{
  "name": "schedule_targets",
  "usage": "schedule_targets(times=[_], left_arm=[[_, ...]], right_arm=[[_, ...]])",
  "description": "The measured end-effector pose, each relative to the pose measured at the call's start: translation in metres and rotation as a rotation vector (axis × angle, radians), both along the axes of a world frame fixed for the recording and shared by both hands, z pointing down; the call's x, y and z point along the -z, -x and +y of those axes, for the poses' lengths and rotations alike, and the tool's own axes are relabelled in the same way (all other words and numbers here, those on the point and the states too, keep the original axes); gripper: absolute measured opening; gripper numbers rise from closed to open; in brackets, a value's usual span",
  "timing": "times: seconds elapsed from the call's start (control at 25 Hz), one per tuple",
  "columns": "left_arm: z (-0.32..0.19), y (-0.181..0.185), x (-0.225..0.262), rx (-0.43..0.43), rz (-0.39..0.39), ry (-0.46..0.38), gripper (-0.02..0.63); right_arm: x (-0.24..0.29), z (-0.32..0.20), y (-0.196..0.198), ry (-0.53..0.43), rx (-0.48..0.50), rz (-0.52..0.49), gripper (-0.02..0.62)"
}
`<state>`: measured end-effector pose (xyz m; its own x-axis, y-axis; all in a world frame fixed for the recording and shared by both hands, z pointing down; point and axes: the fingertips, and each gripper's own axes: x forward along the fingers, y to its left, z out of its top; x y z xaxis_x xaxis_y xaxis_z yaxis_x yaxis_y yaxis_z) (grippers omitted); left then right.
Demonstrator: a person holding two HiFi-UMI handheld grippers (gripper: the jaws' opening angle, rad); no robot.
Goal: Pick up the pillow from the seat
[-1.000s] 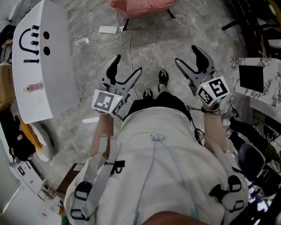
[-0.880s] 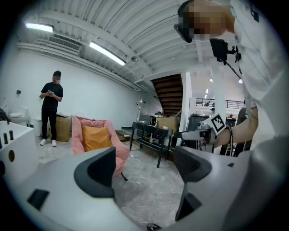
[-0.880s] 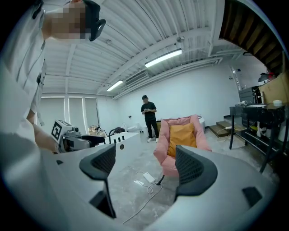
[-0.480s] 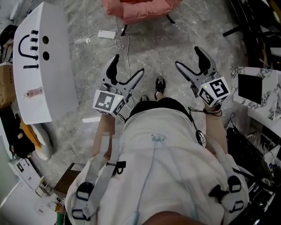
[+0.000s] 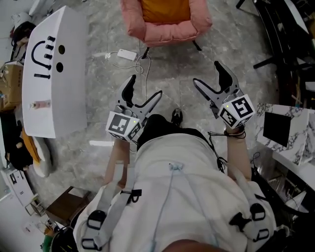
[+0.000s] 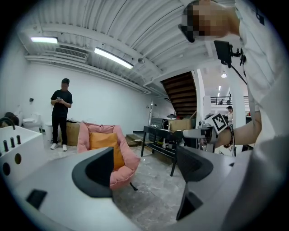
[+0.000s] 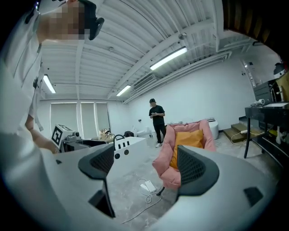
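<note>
An orange pillow [image 5: 165, 10] lies in the seat of a pink padded chair [image 5: 167, 30] at the top of the head view, a few steps ahead of me. The left gripper view shows the pillow [image 6: 104, 144] past its left jaw. The right gripper view shows the pillow [image 7: 187, 142] just beyond its right jaw. My left gripper [image 5: 142, 88] and right gripper [image 5: 208, 75] are held in front of my body, well short of the chair. Both are open with nothing between the jaws.
A white unit with black slots [image 5: 51, 93] stands on the left. A white power adapter with its cable [image 5: 127, 54] lies on the marble floor before the chair. A marble-topped desk [image 5: 290, 133] is on the right. A person [image 6: 60, 113] stands behind the chair.
The chair with the orange pillow has come further into view at the top as I stepped forward. Both grippers stay raised, and their jaws stand a little wider than a second ago.
</note>
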<state>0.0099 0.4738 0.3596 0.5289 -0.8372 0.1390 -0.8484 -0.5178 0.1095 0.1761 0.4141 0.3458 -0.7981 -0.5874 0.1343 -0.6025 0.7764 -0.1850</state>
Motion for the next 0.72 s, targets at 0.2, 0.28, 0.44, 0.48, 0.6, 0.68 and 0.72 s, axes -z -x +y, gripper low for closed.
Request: schedule_targets(times=[0.2, 0.28, 0.44, 0.48, 0.6, 0.68, 0.72], left_arm=[[-0.011, 0.008, 0.006, 0.017, -0.006, -0.001, 0.423], [-0.019, 0.008, 0.008, 0.02, -0.012, -0.011, 0.423], [-0.042, 0.001, 0.009, 0.003, 0.031, -0.021, 0.423], [-0.052, 0.002, 0.011, -0.004, 0.045, -0.025, 0.423], [-0.073, 0.016, 0.019, -0.013, 0.06, -0.033, 0.423], [-0.091, 0.027, 0.02, -0.015, 0.059, -0.031, 0.423], [-0.103, 0.032, 0.02, -0.015, 0.059, -0.028, 0.423]], right_arm=[[0.0, -0.015, -0.009, 0.009, -0.015, -0.016, 0.416], [-0.001, -0.022, -0.012, 0.013, -0.019, -0.02, 0.414], [-0.002, -0.037, -0.023, 0.015, -0.041, 0.003, 0.416], [0.0, -0.044, -0.024, 0.011, -0.053, 0.012, 0.416], [0.001, -0.061, -0.017, 0.012, -0.078, 0.026, 0.414], [0.001, -0.078, -0.013, 0.017, -0.089, 0.032, 0.416], [0.0, -0.089, -0.011, 0.019, -0.097, 0.036, 0.416]])
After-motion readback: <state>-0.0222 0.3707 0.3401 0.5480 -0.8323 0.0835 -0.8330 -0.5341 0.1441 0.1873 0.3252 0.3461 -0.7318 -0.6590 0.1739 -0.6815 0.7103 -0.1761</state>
